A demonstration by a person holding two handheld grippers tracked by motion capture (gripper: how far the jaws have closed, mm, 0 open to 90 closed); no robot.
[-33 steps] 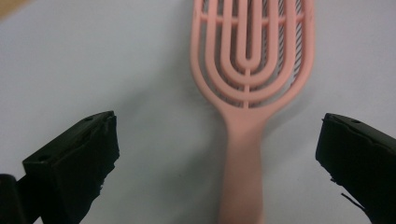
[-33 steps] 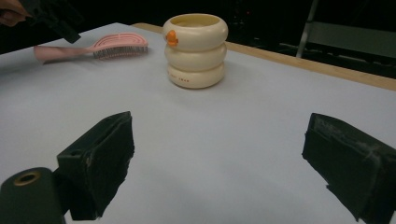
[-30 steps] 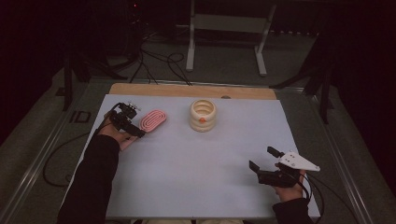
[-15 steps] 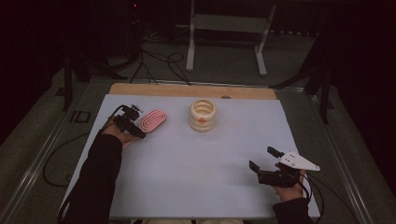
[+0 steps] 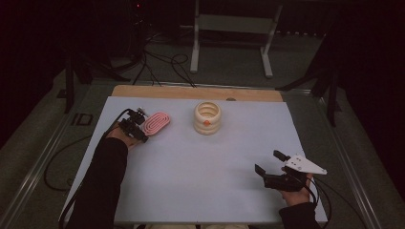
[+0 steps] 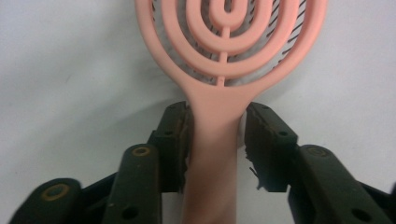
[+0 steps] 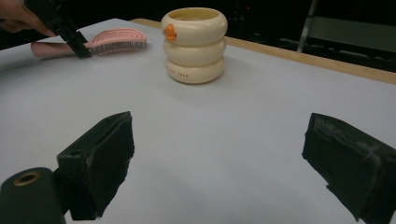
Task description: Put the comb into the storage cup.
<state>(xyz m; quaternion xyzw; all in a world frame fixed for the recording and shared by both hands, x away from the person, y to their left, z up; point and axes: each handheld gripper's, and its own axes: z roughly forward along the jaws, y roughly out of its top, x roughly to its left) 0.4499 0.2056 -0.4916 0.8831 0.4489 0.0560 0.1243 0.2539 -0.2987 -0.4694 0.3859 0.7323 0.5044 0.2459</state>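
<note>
Pink hairbrush (image 5: 156,123) lies bristles down toward the far left of the white desk (image 5: 200,181), its handle caught between the left tongs (image 5: 135,131), whose jaws have just been closing around it. In the left gripper view the hairbrush (image 6: 219,93) runs straight up the frame toward twelve o'clock: handle at the bottom between the two black jaws, looped oval head above. The left jaw's pad sits against the handle, while a thin sliver of desk shows beside the right pad (image 6: 259,140), so the grip looks nearly but perhaps not fully seated. From the high view the long axis of the brush points from the left hand (image 5: 122,138) toward about two o'clock, head away from the person.

Across the desk, a cream ringed container (image 5: 207,117) with a small orange mark stands upright at about three o'clock from the brush head, near it but apart. Nothing lies between the two. The right tongs (image 5: 270,163) rest at the near right of the desk, jaws spread wide and holding nothing. In the right gripper view they face the container (image 7: 194,44), with the hairbrush (image 7: 116,42) and the left tongs (image 7: 70,35) beyond at about eleven o'clock. The left hand is by far the nearer to the brush. A wooden strip (image 5: 196,93) edges the far side of the desk.
</note>
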